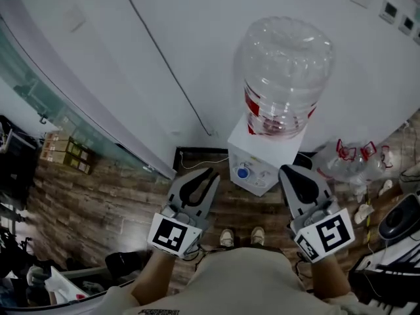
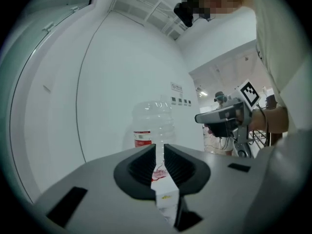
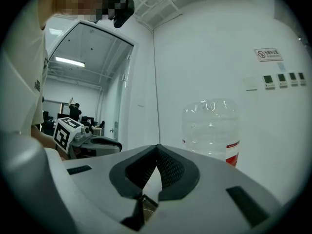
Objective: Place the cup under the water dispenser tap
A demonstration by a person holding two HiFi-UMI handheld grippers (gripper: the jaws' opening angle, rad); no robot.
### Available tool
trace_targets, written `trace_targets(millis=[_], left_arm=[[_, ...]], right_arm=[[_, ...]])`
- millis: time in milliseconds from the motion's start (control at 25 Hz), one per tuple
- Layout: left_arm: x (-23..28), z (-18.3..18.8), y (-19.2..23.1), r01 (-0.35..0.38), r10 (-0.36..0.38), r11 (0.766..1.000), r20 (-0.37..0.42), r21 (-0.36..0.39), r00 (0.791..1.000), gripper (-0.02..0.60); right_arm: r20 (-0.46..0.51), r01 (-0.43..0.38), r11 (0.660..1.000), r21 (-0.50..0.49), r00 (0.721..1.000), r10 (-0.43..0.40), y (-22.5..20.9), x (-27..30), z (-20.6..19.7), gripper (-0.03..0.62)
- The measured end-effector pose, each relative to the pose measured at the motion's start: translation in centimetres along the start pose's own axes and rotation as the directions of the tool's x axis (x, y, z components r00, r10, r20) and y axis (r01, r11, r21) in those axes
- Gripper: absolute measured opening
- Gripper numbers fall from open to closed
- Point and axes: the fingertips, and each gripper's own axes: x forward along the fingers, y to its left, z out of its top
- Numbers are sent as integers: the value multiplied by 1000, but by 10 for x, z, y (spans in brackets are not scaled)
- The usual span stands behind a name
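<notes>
No cup in any view, maybe hidden under the dispenser (image 1: 262, 159) taps (image 1: 244, 172) or elsewhere; left gripper (image 1: 209, 174) at its 8 o'clock barely parted, empty, right gripper (image 1: 287, 170) at 4 o'clock clenched, empty; best keep both level, clear of the bottle (image 1: 285, 77).

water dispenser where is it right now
In the head view, the water dispenser stands centre-right against the white wall, just beyond and between the left claw and right claw, its clear bottle on top.
</notes>
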Motion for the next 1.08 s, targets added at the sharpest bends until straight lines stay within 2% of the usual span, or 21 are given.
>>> trace_targets(millis=[80,240,400,1080], left_arm=[[-3,1,-1,-13,13,1000,-8,-3,1000,41],[-5,4,-2,-25,26,999,-17,35,1000,9],[1,5,-7,-18,19,998,-17,53,1000,8],[13,9,-9,1,0,1000,-9,24,1000,6]], right_arm=[[-10,-10,1000,-5,1000,10,3,-3,-2,6],[-38,-27,999,-30,999,26,7,-7,-9,6],[-52,-21,999,-31,998,19,1,-9,-15,8],[-19,19,997,-68,1000,-21,-26,-10,-2,8]])
